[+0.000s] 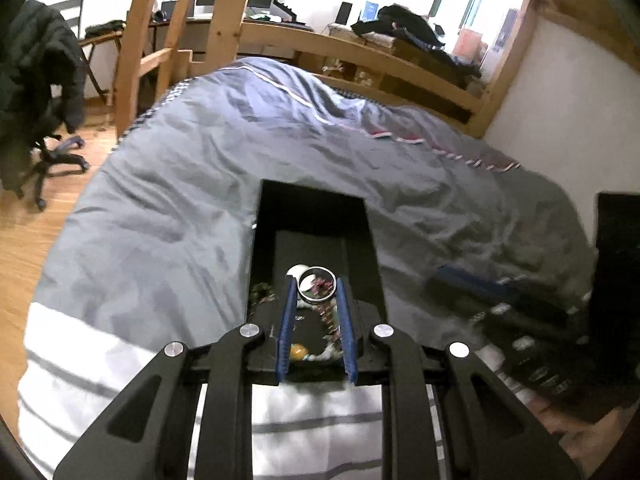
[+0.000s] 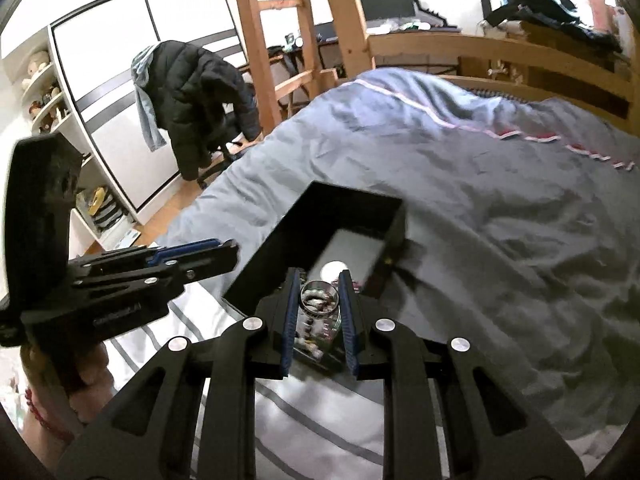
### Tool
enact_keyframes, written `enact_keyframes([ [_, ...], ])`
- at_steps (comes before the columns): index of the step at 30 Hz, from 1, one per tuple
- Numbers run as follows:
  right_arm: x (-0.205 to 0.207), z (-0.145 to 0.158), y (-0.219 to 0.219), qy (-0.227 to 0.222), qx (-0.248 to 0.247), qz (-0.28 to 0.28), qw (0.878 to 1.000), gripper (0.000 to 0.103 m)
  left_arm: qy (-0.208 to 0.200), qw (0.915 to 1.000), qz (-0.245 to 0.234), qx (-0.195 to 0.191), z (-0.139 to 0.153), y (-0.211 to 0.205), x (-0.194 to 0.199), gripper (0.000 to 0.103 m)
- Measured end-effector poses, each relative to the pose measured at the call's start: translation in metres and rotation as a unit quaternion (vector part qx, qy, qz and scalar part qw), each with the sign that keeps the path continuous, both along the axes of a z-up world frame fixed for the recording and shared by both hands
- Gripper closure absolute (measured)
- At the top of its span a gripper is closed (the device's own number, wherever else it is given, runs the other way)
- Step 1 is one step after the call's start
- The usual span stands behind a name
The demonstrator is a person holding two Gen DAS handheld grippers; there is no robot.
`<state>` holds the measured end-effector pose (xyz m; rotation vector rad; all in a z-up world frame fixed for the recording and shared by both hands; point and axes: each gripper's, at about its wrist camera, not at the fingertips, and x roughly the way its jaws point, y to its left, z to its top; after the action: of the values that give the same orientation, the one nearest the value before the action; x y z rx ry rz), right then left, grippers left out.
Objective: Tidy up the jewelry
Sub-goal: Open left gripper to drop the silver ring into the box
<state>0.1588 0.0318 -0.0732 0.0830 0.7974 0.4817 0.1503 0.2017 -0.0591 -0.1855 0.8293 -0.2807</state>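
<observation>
A black open jewelry box (image 1: 316, 204) (image 2: 352, 204) lies on the bed. In the left wrist view my left gripper (image 1: 317, 280) is closed around a silver ring-shaped bangle (image 1: 318, 285) held over the box, where beads and small trinkets (image 1: 316, 350) lie. In the right wrist view my right gripper (image 2: 319, 280) grips a small glass jar with a metal rim (image 2: 319, 300) holding small jewelry pieces, above the box's near end. The left gripper's body (image 2: 120, 280) shows at the left of that view.
A grey duvet (image 1: 240, 168) covers the bed, with a white striped sheet (image 1: 100, 360) at the near edge. A wooden bed frame (image 1: 360, 48) and ladder (image 2: 280, 40) stand behind. An office chair with a black jacket (image 2: 196, 80) stands on the wood floor.
</observation>
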Motion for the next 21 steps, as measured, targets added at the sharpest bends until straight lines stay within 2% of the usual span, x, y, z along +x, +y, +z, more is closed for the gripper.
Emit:
enact_keyframes([
  [6, 0.012, -0.014, 0.010, 0.011, -0.018, 0.003, 1.000, 0.082, 0.018, 0.9995, 0.022, -0.012, -0.015, 0.013, 0.013, 0.083],
  [13, 0.022, -0.022, 0.019, 0.026, -0.020, 0.033, 0.999, 0.082, 0.029, 0.9991, 0.020, -0.024, -0.022, 0.018, 0.022, 0.083],
  [14, 0.023, -0.023, 0.021, 0.028, -0.025, 0.032, 0.999, 0.082, 0.029, 0.9991, 0.021, -0.024, -0.022, 0.018, 0.022, 0.078],
  [15, 0.024, -0.024, 0.022, 0.028, -0.030, 0.027, 0.999, 0.079, 0.026, 0.9991, 0.027, -0.021, -0.022, 0.020, 0.019, 0.066],
  [16, 0.026, -0.025, 0.022, 0.030, -0.031, 0.024, 0.999, 0.074, 0.021, 0.9990, 0.034, -0.018, -0.020, 0.021, 0.017, 0.059],
  [17, 0.027, -0.026, 0.021, 0.033, -0.027, 0.019, 0.999, 0.056, 0.015, 0.9989, 0.042, -0.016, -0.018, 0.024, 0.015, 0.049],
  [18, 0.028, -0.026, 0.017, 0.035, -0.016, 0.010, 0.999, 0.033, 0.010, 0.9984, 0.052, -0.021, -0.016, 0.029, 0.012, 0.046],
  [19, 0.027, -0.025, 0.013, 0.030, -0.005, 0.002, 1.000, 0.028, 0.008, 0.9981, 0.056, -0.026, -0.015, 0.034, 0.011, 0.046],
  [21, 0.027, -0.024, 0.008, 0.026, -0.001, -0.007, 1.000, 0.027, 0.005, 0.9973, 0.064, -0.038, -0.013, 0.043, 0.007, 0.046],
])
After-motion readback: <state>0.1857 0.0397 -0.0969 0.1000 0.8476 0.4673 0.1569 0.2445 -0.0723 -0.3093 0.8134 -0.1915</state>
